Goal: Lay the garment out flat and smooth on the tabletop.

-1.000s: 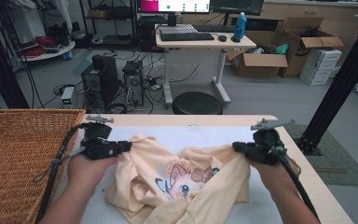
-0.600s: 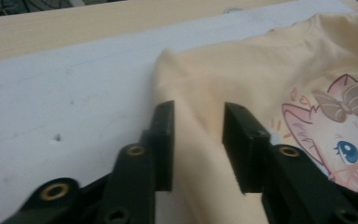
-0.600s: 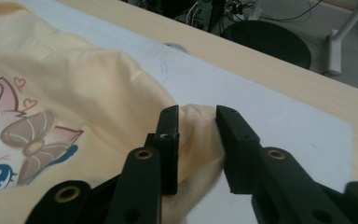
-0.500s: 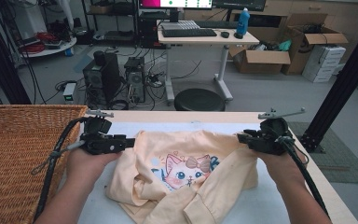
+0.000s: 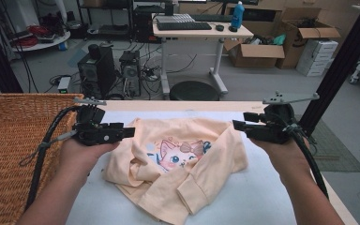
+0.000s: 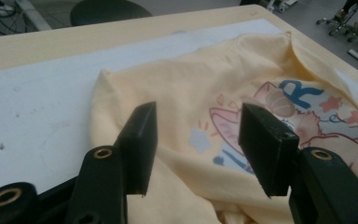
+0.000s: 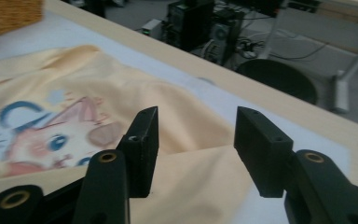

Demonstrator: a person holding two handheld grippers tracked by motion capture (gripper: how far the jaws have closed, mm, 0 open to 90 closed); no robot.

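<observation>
Peach shirt (image 5: 178, 161) is lying rumpled mid-table between the left gripper (image 5: 127, 132) and right gripper (image 5: 238, 125), both hovering with jaws apart, empty; grabbing several folded layers is risking a worse tangle.

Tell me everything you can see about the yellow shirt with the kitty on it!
The shirt is pale yellow, soft-looking cloth with long sleeves. Its front shows a cartoon kitten face with pink cheeks, blue eyes and blue letters beside it. It lies crumpled, only partly spread, on the white mat covering the table, one cuffed sleeve folded across the bottom. The left gripper and right gripper sit at its two upper edges, jaws open, not clamping the cloth.
</observation>
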